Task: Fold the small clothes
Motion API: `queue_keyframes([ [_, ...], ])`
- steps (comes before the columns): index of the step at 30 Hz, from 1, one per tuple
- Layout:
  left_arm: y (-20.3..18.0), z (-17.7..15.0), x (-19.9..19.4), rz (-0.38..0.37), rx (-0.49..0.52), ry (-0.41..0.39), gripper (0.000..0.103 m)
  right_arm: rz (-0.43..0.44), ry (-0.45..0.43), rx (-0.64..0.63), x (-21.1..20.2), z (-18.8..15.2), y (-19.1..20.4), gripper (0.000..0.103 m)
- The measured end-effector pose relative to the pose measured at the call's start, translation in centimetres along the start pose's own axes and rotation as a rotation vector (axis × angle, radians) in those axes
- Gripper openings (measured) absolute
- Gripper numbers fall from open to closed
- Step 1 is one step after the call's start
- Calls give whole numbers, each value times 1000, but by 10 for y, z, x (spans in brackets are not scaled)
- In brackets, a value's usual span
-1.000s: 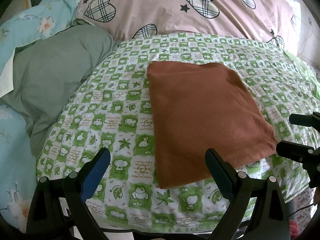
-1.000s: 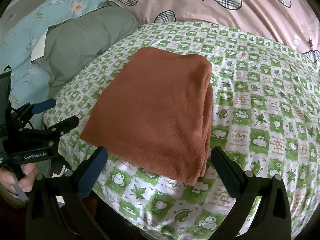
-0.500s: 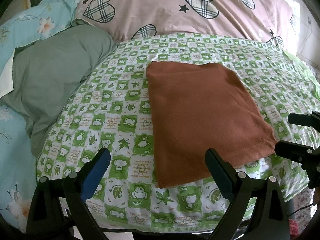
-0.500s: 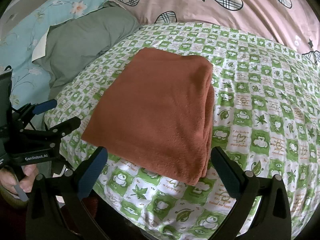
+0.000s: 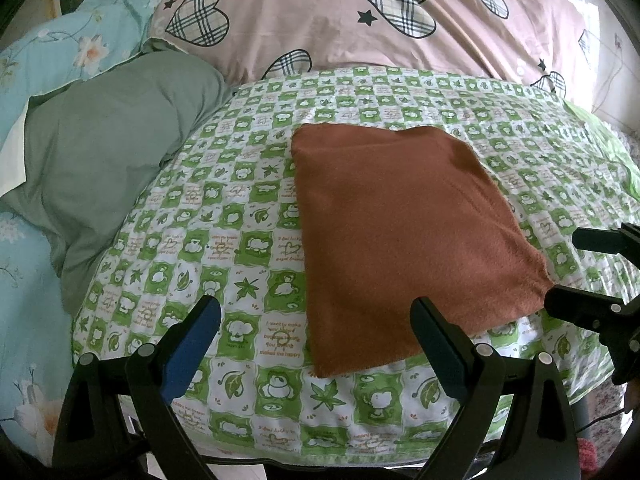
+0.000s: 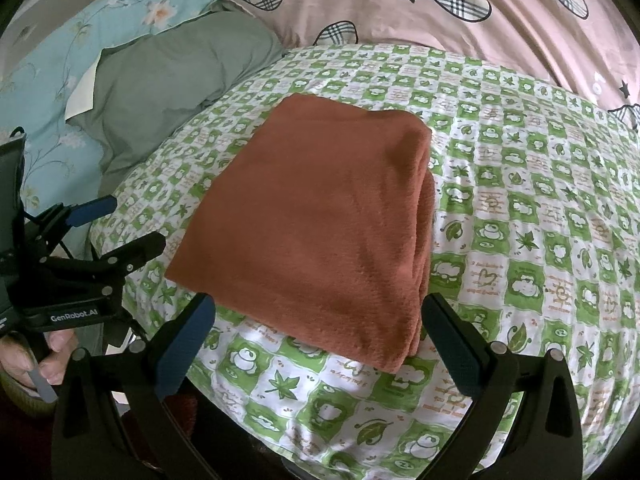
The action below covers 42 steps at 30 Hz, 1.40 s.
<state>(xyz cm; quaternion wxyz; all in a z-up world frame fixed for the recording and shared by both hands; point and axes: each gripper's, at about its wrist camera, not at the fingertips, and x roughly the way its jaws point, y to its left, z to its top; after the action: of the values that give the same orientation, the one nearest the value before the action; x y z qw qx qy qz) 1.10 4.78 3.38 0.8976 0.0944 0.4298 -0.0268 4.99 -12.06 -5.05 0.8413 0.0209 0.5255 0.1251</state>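
A rust-brown cloth [image 5: 400, 232] lies folded into a flat rectangle on the green-and-white checked sheet [image 5: 224, 240]. In the right wrist view the cloth [image 6: 320, 232] shows stacked layers along its right edge. My left gripper [image 5: 316, 336] is open and empty, held just short of the cloth's near left corner. My right gripper [image 6: 320, 332] is open and empty, its fingers either side of the cloth's near edge, above the sheet. Each gripper shows in the other's view: the right gripper [image 5: 560, 272] at the cloth's right corner, the left gripper [image 6: 120, 224] at the left.
A grey-green pillow [image 5: 100, 168] lies left of the sheet on light blue floral bedding [image 5: 24, 280]. A pink duvet with checked hearts [image 5: 360, 20] is heaped behind. The bed's near edge [image 5: 320, 456] drops off below the grippers.
Both grippers have shifted slightly; the cloth sits a little nearer the right gripper's fingers. The cloth has not moved on the sheet. Both grippers stay open.
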Motion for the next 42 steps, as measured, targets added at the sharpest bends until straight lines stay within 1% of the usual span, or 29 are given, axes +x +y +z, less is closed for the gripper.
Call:
queue_keyframes([
  [23, 0, 0, 0, 0, 2, 0, 96, 3, 3, -8, 2, 3, 3, 103],
  [35, -4, 5, 2, -3, 10, 5, 96, 3, 2, -9, 3, 3, 2, 103],
  [42, -4, 7, 5, -5, 13, 7, 96, 6, 1, -10, 6, 10, 1, 103],
])
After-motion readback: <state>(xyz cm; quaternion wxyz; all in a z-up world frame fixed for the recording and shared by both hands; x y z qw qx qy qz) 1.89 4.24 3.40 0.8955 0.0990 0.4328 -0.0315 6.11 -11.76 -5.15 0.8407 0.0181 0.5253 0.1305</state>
